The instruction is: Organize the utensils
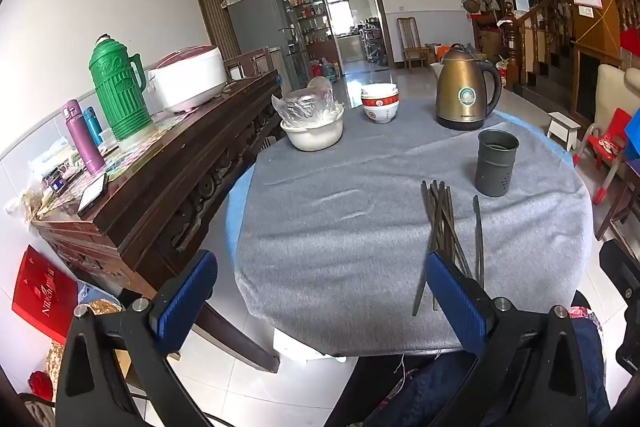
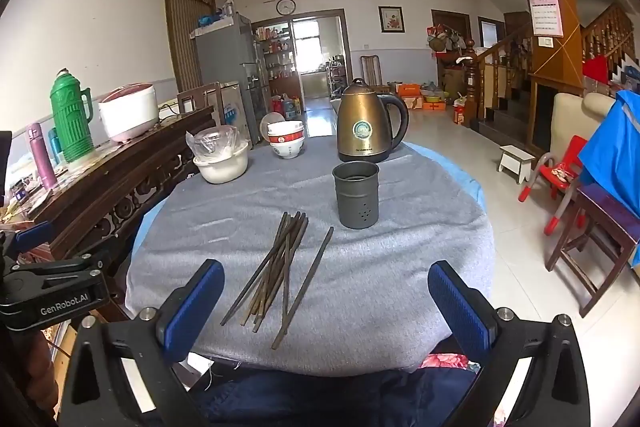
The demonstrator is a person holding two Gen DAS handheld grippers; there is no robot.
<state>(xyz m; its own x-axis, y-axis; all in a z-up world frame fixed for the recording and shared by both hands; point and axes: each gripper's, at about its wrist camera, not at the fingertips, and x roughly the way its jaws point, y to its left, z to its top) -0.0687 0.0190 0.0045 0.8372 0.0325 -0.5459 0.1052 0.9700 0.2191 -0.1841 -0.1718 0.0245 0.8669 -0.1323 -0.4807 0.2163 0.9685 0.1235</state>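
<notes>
Several dark chopsticks (image 2: 280,267) lie in a loose pile on the grey cloth of the round table (image 2: 380,287), with one chopstick (image 2: 306,283) apart to the right. They also show in the left wrist view (image 1: 444,227). A dark grey perforated holder cup (image 2: 356,195) stands upright just behind them, also in the left wrist view (image 1: 496,163). My right gripper (image 2: 326,311) is open and empty above the near table edge, in front of the pile. My left gripper (image 1: 320,299) is open and empty, left of the pile.
A bronze kettle (image 2: 366,127), stacked bowls (image 2: 286,141) and a white basin with a plastic bag (image 2: 222,157) stand at the table's far side. A dark wooden sideboard (image 1: 160,187) with a green thermos (image 1: 118,91) is on the left. Chairs (image 2: 588,239) stand right.
</notes>
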